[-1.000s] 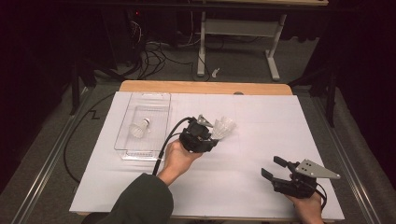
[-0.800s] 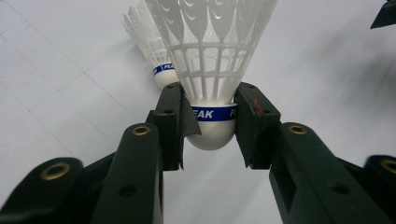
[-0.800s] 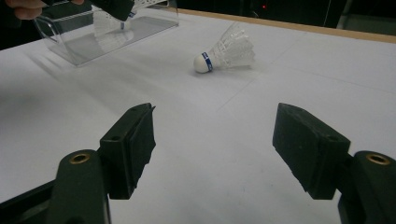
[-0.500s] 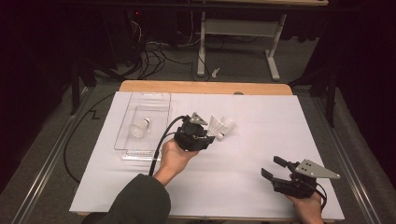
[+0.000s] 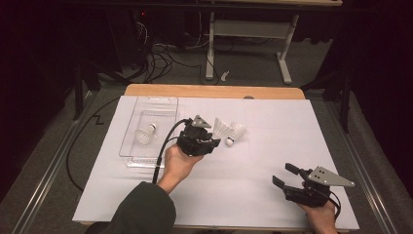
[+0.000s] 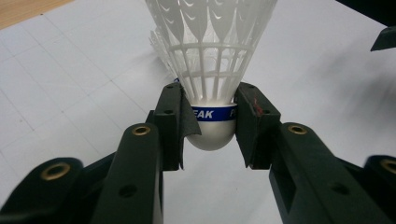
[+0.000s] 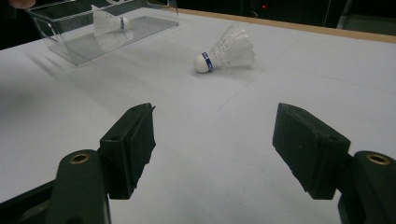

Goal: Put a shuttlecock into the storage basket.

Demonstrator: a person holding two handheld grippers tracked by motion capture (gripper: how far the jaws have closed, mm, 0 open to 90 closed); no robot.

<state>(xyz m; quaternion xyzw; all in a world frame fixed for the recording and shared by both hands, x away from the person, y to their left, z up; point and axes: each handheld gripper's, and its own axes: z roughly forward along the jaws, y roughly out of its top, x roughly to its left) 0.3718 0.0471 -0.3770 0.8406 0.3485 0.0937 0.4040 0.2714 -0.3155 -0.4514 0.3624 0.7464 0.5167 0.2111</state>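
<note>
The counter [image 5: 272, 91], covered by a white sheet [image 5: 243, 195], carries a clear tray [image 5: 127, 146] at left and a shuttlecock [image 5: 236, 131] lying on its side near the middle.

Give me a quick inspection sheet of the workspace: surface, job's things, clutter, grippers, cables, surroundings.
Surface: white sheet on a wooden table.
Job's things: held shuttlecock; loose shuttlecock lying on its side on the sheet; shuttlecock in tray; clear tray.
Clutter: nothing seen.
Grippers: left gripper clamps the held shuttlecock at its cork; right gripper open, nothing between its jaws.
Cables: black cable trails from the left gripper; tangle on the floor behind.
Surroundings: dark room, white stand legs behind.
</note>
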